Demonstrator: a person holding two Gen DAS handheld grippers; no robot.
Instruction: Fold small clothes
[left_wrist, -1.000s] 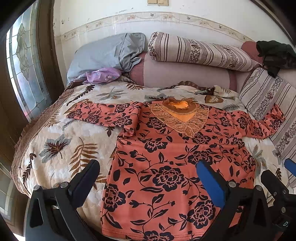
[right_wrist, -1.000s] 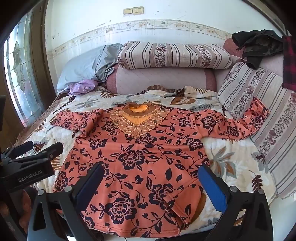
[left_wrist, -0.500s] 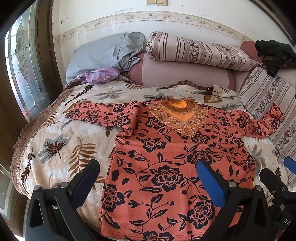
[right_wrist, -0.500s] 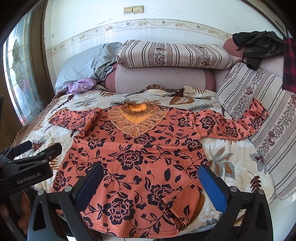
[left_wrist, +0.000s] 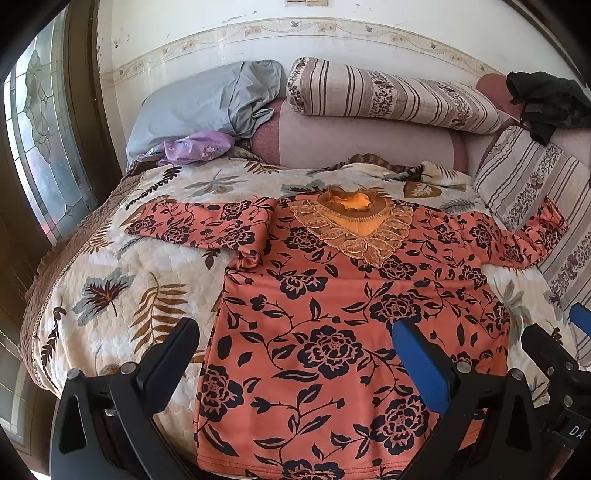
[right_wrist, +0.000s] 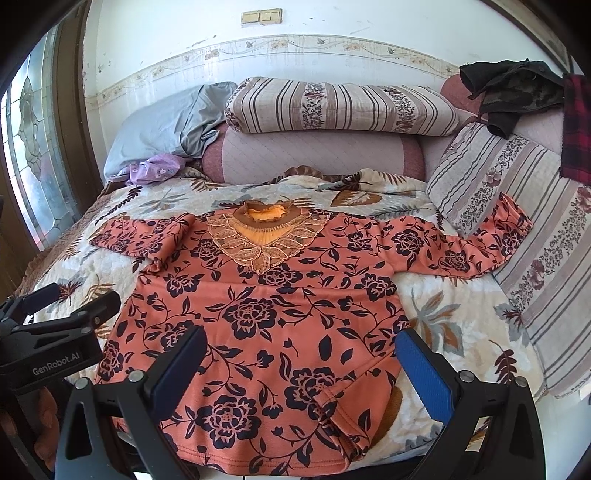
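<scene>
An orange top with black flowers (left_wrist: 325, 317) (right_wrist: 266, 314) lies spread flat, front up, on the bed, its lace neckline (left_wrist: 351, 225) toward the pillows. Its left sleeve (left_wrist: 199, 225) lies on the quilt; its right sleeve (right_wrist: 480, 243) climbs a striped cushion. The hem's right corner (right_wrist: 343, 413) is turned up. My left gripper (left_wrist: 295, 354) hovers open above the hem's left part, holding nothing. My right gripper (right_wrist: 299, 358) hovers open above the hem's right part, holding nothing. In the right wrist view the left gripper's body (right_wrist: 48, 350) shows at the left edge.
A leaf-patterned quilt (left_wrist: 110, 295) covers the bed. A grey pillow (left_wrist: 207, 99), a purple cloth (left_wrist: 195, 147) and a striped bolster (left_wrist: 388, 96) lie at the head. Striped cushions (right_wrist: 535, 229) line the right side, with dark clothes (right_wrist: 513, 92) on top. A window (left_wrist: 40, 147) stands left.
Both grippers have drifted slightly, and the view has shifted a little. The top has not moved and both grippers stay open.
</scene>
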